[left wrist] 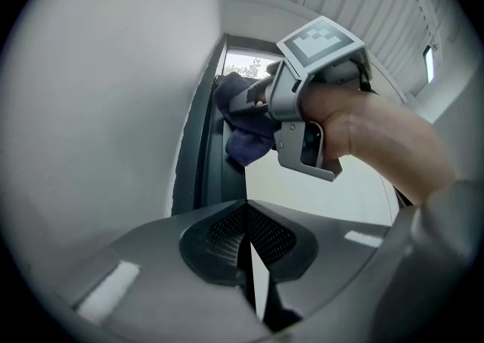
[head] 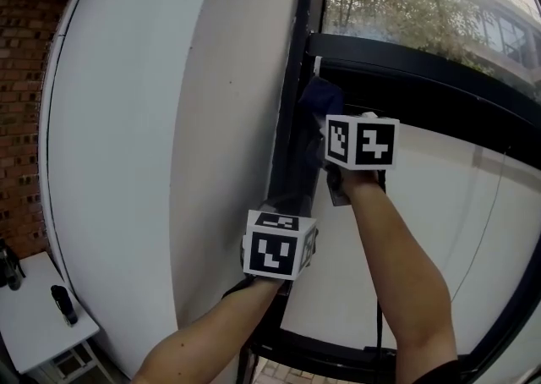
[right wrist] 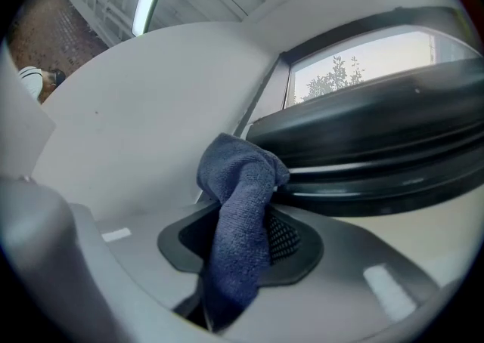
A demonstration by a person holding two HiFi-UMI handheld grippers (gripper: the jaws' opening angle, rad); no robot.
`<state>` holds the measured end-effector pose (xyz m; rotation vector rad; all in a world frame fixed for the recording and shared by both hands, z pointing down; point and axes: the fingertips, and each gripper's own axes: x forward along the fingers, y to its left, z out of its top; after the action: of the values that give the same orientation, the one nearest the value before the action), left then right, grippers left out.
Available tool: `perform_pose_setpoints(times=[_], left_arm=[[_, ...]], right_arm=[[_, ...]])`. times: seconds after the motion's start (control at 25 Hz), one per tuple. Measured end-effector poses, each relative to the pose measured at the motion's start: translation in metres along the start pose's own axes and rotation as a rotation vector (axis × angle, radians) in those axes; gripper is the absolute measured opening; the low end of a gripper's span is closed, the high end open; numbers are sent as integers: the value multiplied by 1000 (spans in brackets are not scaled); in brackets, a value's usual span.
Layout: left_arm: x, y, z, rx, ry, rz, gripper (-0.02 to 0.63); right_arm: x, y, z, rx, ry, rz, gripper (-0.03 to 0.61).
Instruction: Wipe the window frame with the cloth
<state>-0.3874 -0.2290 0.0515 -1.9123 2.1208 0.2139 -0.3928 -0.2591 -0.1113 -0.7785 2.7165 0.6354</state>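
Cloth [right wrist: 240,205] hanging pinched between right gripper [right wrist: 249,247] jaws, bunching beyond fingertips beside window frame [right wrist: 363,168]; left gripper [left wrist: 246,247] jaws sitting closed, gripping nothing.

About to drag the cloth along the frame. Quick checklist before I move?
1. Cloth clamped between the jaws of the right gripper: ok.
2. Cloth touching the window frame near its upper corner: ok.
3. Left gripper with jaws together, holding nothing: ok.
4. Left gripper clear of a downward stroke: probably not ok; it sits lower, beside the same upright.
5. Dirt left on the frame: cannot tell.
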Motion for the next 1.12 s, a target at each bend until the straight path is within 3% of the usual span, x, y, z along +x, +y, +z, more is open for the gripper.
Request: perform_pose_setpoints(times=[0.4, 1.12], left_arm=[[9, 4, 29, 53, -34, 11, -6], [-36, -20, 42, 0, -98, -44, -6]], right_arm=[[3, -4, 27, 23, -36, -40, 133], [-40, 16, 31, -20, -49, 0, 133]])
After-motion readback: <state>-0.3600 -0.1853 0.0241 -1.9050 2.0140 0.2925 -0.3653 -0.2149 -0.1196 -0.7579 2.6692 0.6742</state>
